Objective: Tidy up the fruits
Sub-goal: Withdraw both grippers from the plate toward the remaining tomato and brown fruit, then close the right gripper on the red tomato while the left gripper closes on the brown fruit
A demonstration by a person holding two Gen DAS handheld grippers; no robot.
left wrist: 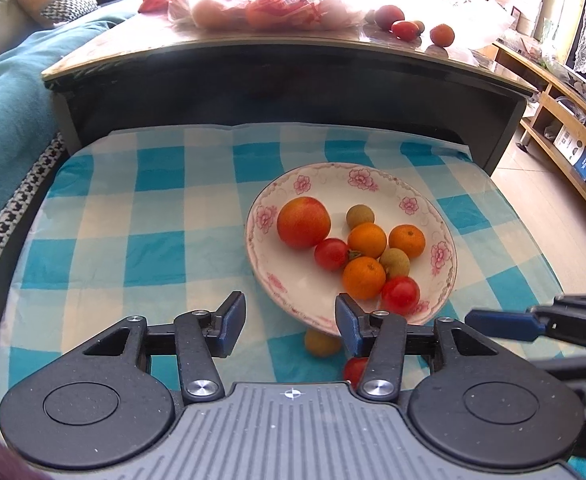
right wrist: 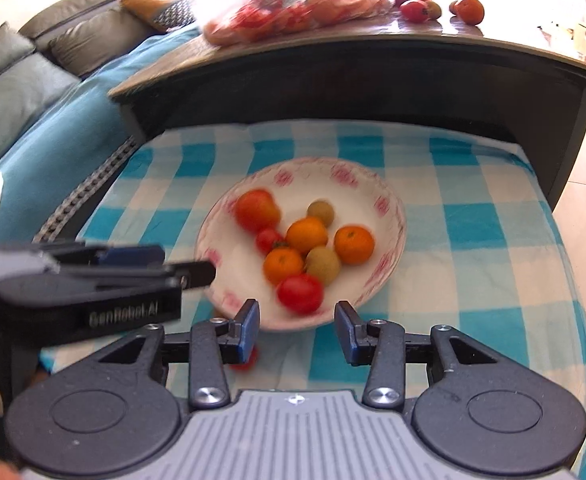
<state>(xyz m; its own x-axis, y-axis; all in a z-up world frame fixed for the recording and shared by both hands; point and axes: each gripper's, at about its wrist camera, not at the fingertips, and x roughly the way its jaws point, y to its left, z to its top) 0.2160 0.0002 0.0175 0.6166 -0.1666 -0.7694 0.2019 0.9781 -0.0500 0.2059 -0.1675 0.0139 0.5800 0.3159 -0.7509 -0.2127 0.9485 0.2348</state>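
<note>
Landmark: the floral plate (left wrist: 373, 184), sitting on the blue-and-white checked cloth (left wrist: 133, 240).

Left of the plate's near rim: left gripper (left wrist: 290, 322), jaws apart, nothing between the pads, released. Just under the plate's near rim on the cloth, between those fingers: a small yellow fruit (left wrist: 321, 343) and a red tomato (left wrist: 355, 370), both loose, partly hidden by the right finger.

On the plate, left to right: large red-orange fruit (left wrist: 303, 222), cherry tomato (left wrist: 331, 254), three oranges (left wrist: 367, 240) clustered mid-plate, two greenish-brown longans (left wrist: 360, 216), second cherry tomato (left wrist: 400, 294) at the near rim.

Right of the plate's near rim: right gripper (right wrist: 297, 332), jaws apart, empty. Right wrist view is motion-blurred.

Behind the plate: dark table (left wrist: 277, 76) with a bag of fruit (left wrist: 261, 8) and a few loose fruits (left wrist: 405, 29) on top.
</note>
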